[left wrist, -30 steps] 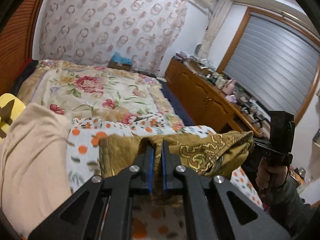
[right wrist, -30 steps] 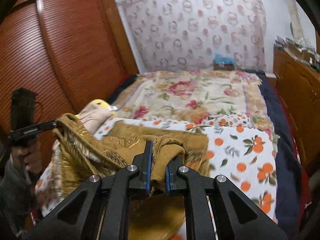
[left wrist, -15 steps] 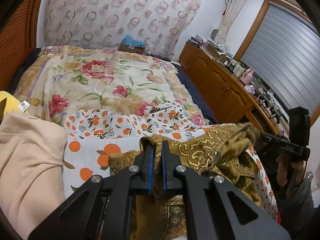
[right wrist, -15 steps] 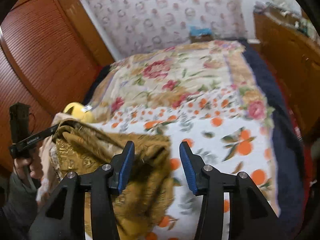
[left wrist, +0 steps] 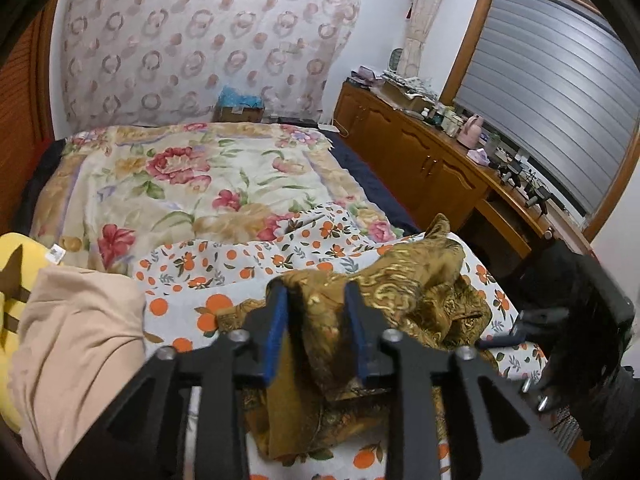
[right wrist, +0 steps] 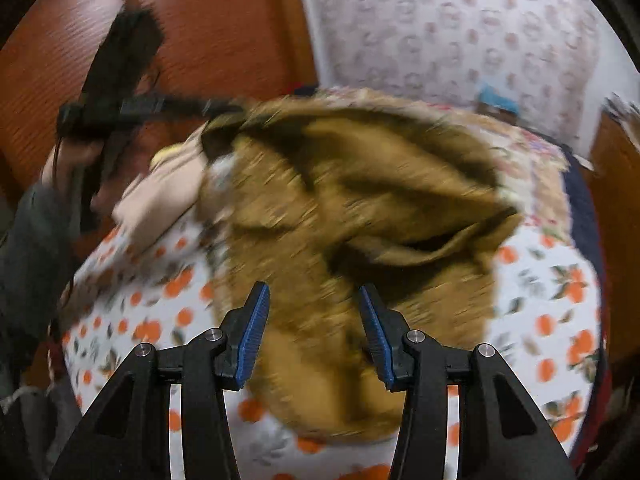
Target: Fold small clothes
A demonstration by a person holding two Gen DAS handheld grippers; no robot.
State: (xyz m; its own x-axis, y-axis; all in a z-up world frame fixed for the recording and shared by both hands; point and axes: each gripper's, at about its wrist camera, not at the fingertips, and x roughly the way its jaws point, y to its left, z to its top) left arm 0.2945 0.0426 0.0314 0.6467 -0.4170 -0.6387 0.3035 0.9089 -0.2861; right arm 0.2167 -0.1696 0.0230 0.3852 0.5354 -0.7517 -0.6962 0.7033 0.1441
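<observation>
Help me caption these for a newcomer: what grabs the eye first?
The crumpled golden-brown patterned garment lies heaped on the white orange-print sheet, between the open left tongs. Behind it spreads the cream floral quilt. The right view is motion-blurred, with the open right tongs above the same garment.

**A bedroom in a home**

The place is a bedroom in a private home. A wide bed [left wrist: 168, 184] fills the room, covered with a flowered quilt [left wrist: 200, 176] and a sheet with an orange-fruit print [left wrist: 248, 256]. Behind the bed hangs a curtain with ring patterns [left wrist: 200, 40]. Along one wall stands a long wooden sideboard [left wrist: 420, 160] with many small household things on top, under a window with a closed grey shutter [left wrist: 552, 92]. On the other side is a reddish wooden wardrobe door [right wrist: 200, 20].
</observation>
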